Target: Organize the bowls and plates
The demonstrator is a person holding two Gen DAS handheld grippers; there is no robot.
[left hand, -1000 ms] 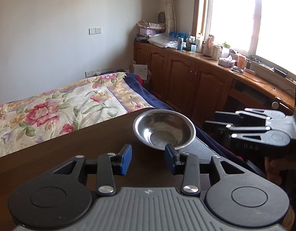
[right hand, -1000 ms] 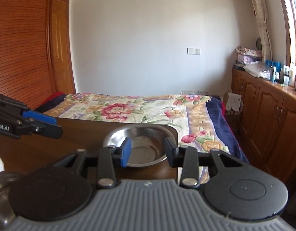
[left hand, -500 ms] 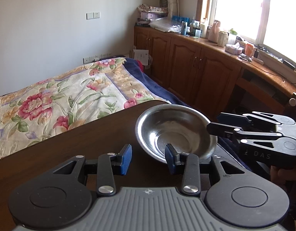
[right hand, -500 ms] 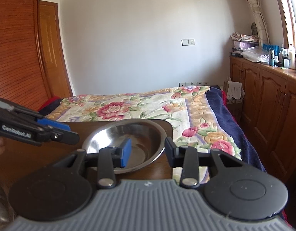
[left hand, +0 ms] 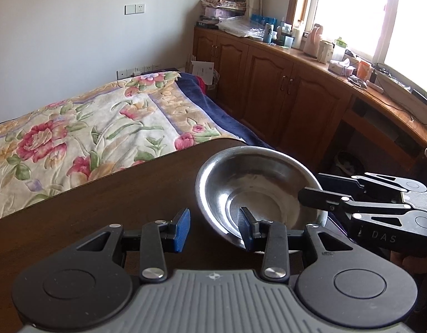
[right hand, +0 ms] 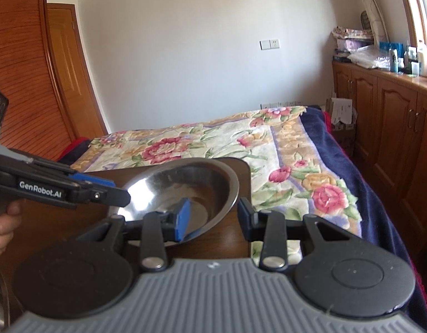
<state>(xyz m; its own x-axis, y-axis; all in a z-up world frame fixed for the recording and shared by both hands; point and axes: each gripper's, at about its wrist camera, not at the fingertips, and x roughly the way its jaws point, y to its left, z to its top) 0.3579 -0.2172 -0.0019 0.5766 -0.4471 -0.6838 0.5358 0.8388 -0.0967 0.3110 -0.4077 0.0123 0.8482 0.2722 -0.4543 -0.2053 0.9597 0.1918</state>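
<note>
Steel bowl (left hand: 257, 191) is sitting at the table (left hand: 107, 194) corner near the bed (right hand: 241, 144), its near rim being covered in each view by a gripper's own finger. Left gripper (left hand: 213, 230) and right gripper (right hand: 212, 217) are both standing wide, straddling opposite rims. Only the right view is showing a hand (right hand: 2, 227); whether pads are touching metal is unclear.

A floral bedspread (left hand: 82, 127) lies beyond the table (left hand: 107, 194), beside wooden cabinets (left hand: 282, 94).
</note>
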